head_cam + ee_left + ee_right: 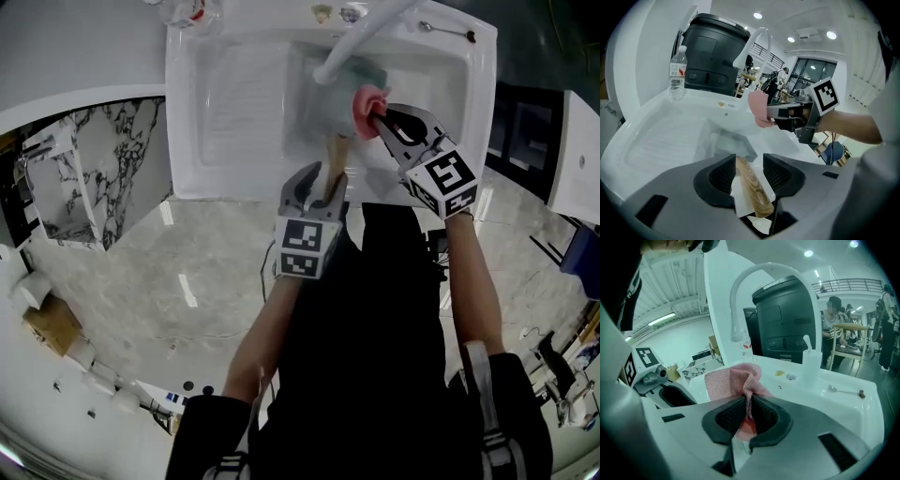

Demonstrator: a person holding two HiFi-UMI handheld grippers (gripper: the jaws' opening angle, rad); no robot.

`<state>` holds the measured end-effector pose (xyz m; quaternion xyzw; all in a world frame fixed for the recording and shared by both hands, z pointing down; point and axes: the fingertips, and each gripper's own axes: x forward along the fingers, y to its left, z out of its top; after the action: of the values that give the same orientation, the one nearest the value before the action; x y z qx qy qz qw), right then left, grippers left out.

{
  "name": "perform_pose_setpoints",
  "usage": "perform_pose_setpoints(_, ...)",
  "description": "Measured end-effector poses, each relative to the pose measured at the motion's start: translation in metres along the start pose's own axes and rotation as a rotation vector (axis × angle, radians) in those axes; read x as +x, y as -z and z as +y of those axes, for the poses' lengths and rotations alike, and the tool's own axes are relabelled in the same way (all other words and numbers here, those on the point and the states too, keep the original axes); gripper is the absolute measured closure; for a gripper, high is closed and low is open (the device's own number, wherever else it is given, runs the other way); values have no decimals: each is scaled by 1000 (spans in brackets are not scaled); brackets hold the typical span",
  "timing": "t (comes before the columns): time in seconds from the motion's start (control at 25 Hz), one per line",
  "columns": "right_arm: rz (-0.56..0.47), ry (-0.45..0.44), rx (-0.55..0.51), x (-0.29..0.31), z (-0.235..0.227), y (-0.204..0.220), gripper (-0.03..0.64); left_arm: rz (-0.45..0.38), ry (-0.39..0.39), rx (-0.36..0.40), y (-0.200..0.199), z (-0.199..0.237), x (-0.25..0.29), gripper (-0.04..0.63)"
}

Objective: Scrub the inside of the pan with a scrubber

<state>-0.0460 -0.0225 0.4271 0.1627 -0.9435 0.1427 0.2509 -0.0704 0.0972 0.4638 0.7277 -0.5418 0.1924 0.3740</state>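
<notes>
A pan (349, 86) lies in the white sink (225, 112) under the faucet, its wooden handle (331, 161) pointing toward me. My left gripper (319, 183) stands open around that handle (752, 187); the wood lies between the pads with a gap on the right side. In the left gripper view the pan body (733, 146) shows dimly down in the basin. My right gripper (380, 117) is shut on a pink mesh scrubber (366, 101) and hovers above the basin, right of the handle. The scrubber (733, 380) bunches out from between the right gripper's (749, 416) pads.
A curved white faucet (361, 37) arches over the basin. A spoon (445, 31) lies on the sink's back rim, and a white bottle (811, 364) stands there. A water bottle (677, 72) and a black bin (715, 54) stand behind the drainboard.
</notes>
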Motion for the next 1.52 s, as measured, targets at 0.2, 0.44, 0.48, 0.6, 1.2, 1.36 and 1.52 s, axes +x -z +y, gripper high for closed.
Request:
perform_pose_setpoints(0.2,80,-35,-19,39,1,29,580,85,-35,4,21,-2,12,394)
perform_pose_setpoints(0.44,231,-147,-76,97,-2,75,580,177,-62,50,39,-8,27,391)
perform_pose_setpoints(0.48,246,-160,-86,105,-2,80,580,189,-68,53,41,-6,27,391)
perform_pose_setpoints(0.6,294,-232,-123,125,3,95,576,211,-79,61,44,-5,28,419)
perform_pose_setpoints(1.2,347,-633,-72,158,37,113,578,271,-69,111,44,-4,30,420)
perform_pose_setpoints(1.36,354,-675,-34,154,40,113,580,291,-50,118,45,-7,31,420)
perform_pose_setpoints(1.52,324,-601,-76,162,34,114,580,294,-56,128,46,-6,30,420)
